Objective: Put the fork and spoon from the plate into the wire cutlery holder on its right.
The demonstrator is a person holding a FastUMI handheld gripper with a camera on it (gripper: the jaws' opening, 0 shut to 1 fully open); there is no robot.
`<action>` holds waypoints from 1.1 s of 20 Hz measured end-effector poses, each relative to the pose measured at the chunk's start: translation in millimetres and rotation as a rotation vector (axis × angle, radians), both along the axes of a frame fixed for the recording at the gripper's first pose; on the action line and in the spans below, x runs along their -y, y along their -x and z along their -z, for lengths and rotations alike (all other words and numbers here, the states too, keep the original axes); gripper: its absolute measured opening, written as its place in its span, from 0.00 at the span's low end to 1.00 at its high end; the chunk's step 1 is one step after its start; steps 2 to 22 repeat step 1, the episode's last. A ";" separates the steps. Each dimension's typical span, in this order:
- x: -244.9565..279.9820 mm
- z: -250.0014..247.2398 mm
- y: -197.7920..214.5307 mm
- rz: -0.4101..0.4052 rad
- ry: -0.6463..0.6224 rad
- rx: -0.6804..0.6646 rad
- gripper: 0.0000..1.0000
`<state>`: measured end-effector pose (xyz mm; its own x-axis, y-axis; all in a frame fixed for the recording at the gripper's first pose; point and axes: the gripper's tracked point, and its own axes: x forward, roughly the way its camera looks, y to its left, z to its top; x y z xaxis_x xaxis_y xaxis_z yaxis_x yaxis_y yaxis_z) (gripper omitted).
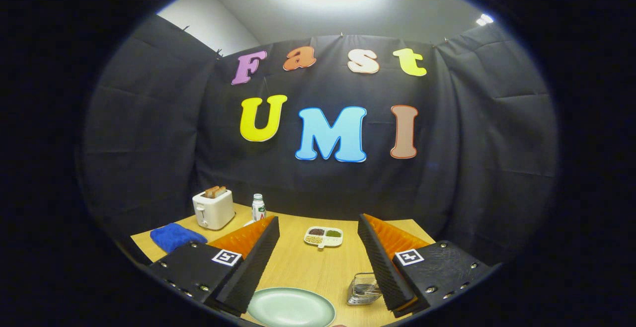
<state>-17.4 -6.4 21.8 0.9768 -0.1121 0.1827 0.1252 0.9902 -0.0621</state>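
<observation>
Wood makes up the table (pixel 303 267), which sits inside a booth with dark cloth walls and a bright light up above.

Near the camera, a pale green plate (pixel 290 308) lies flat on the table. Its top looks bare. Just to the right of the plate stands the wire cutlery holder (pixel 362 289). Something shiny and metal seems to be inside it, but it is too small to tell if that is the fork or the spoon. The right finger (pixel 380 262) covers part of the holder's right side.

The gripper (pixel 318 232) is held above the table with its two fingers spread wide apart. Nothing is between them and they hold nothing. The plate is near and low between the fingers, closer to the left finger (pixel 248 262).

Farther away, between the fingertips, sits a small white dish (pixel 323 236) with little parts, each filled with tiny seeds or beans of a different colour.

On the far left side of the table stands a white toaster (pixel 213 209) with bread slices (pixel 215 191) sticking out of the top. A small bottle (pixel 258 207) with a white cap stands just to the right of the toaster. A blue cloth (pixel 174 236) lies bunched up on the left, nearer than the toaster.
</observation>
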 end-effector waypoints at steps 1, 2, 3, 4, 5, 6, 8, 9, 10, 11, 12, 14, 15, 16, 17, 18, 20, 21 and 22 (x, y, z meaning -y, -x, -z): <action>-7.1 -2.4 2.1 -0.014 0.014 0.018 0.97; -7.1 -2.4 2.1 -0.014 0.014 0.018 0.97; -7.1 -2.4 2.1 -0.014 0.014 0.018 0.97; -7.1 -2.4 2.1 -0.014 0.014 0.018 0.97; -7.1 -2.4 2.1 -0.014 0.014 0.018 0.97; -7.1 -2.4 2.1 -0.014 0.014 0.018 0.97; -7.1 -2.4 2.1 -0.014 0.014 0.018 0.97; -7.1 -2.4 2.1 -0.014 0.014 0.018 0.97; -7.1 -2.4 2.1 -0.014 0.014 0.018 0.97; -7.1 -2.4 2.1 -0.014 0.014 0.018 0.97; -7.1 -2.4 2.1 -0.014 0.014 0.018 0.97; -7.1 -2.4 2.1 -0.014 0.014 0.018 0.97; -7.1 -2.4 2.1 -0.014 0.014 0.018 0.97; -7.1 -2.4 2.1 -0.014 0.014 0.018 0.97; -7.1 -2.4 2.1 -0.014 0.014 0.018 0.97; -7.1 -2.4 2.1 -0.014 0.014 0.018 0.97; -7.1 -2.4 2.1 -0.014 0.014 0.018 0.97; -7.1 -2.4 2.1 -0.014 0.014 0.018 0.97; -7.1 -2.4 2.1 -0.014 0.014 0.018 0.97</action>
